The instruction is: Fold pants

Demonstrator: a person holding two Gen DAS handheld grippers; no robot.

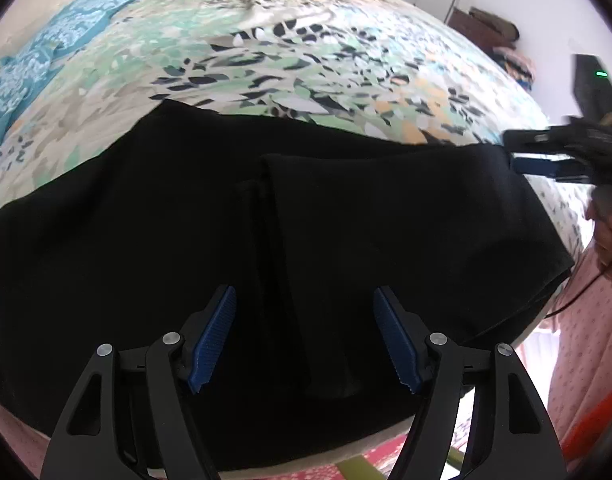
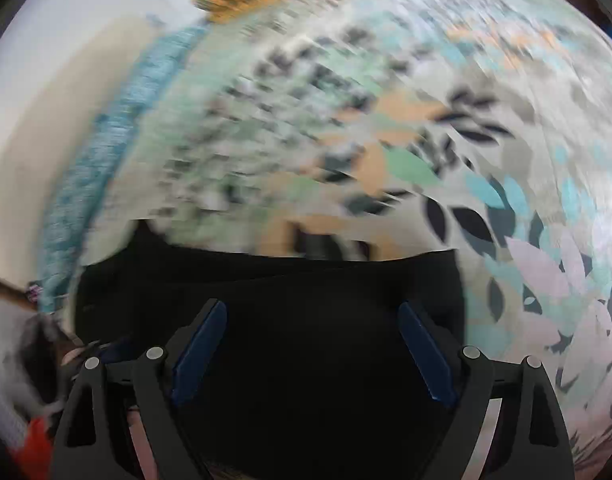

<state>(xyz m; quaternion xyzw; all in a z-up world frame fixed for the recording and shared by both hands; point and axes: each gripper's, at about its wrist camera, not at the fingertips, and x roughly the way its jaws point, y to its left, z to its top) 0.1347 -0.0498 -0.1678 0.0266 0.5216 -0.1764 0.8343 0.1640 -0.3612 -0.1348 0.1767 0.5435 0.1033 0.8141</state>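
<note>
Leaf-print bedspread carries black pants; left gripper and right gripper both gape, empty.

The left gripper has its fingers spread wide apart (blue pads facing inward). The right gripper is likewise spread, holding nothing.

No legible text, label, brand, number or sign anywhere in either view.

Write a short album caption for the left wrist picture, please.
Open left gripper poised over black pants spread on a leaf-print bedspread, right gripper at their far corner.
</note>
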